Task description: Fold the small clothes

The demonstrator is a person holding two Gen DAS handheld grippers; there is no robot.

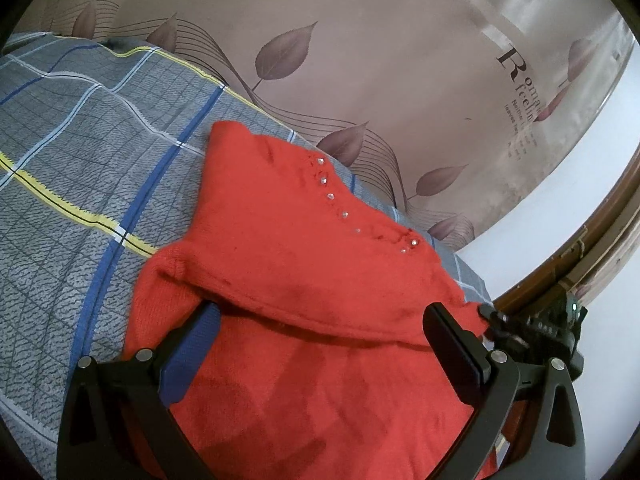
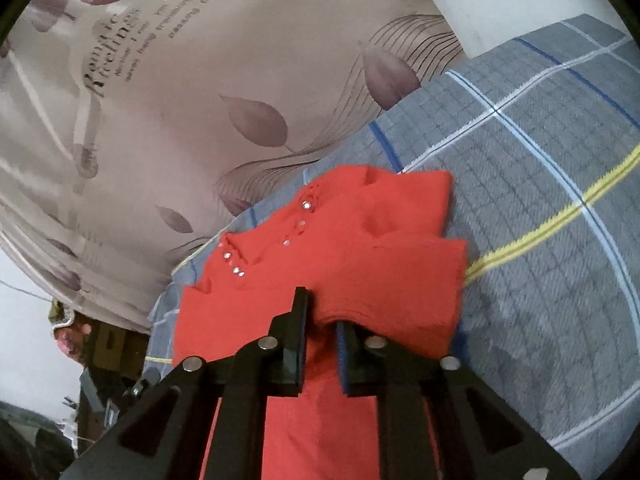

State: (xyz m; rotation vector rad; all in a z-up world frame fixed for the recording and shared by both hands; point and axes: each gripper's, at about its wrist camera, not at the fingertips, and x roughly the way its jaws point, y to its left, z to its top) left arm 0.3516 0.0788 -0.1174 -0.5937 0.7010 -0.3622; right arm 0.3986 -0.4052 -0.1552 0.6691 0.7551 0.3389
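On plaid bedsheet (image 1: 72, 168), red sweater's (image 1: 288, 248) folded edge

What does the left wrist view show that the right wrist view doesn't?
Left wrist only: the left gripper spread wide over the red sweater, and a brown wooden frame at right. Right wrist only: the right gripper pinching a sweater fold, plus clutter at lower left. Both: the sweater's rhinestones, the plaid sheet, and the leaf-print curtain.

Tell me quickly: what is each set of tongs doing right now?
Left tongs: open, straddling the red sweater.
Right tongs: shut on the red sweater's fold.
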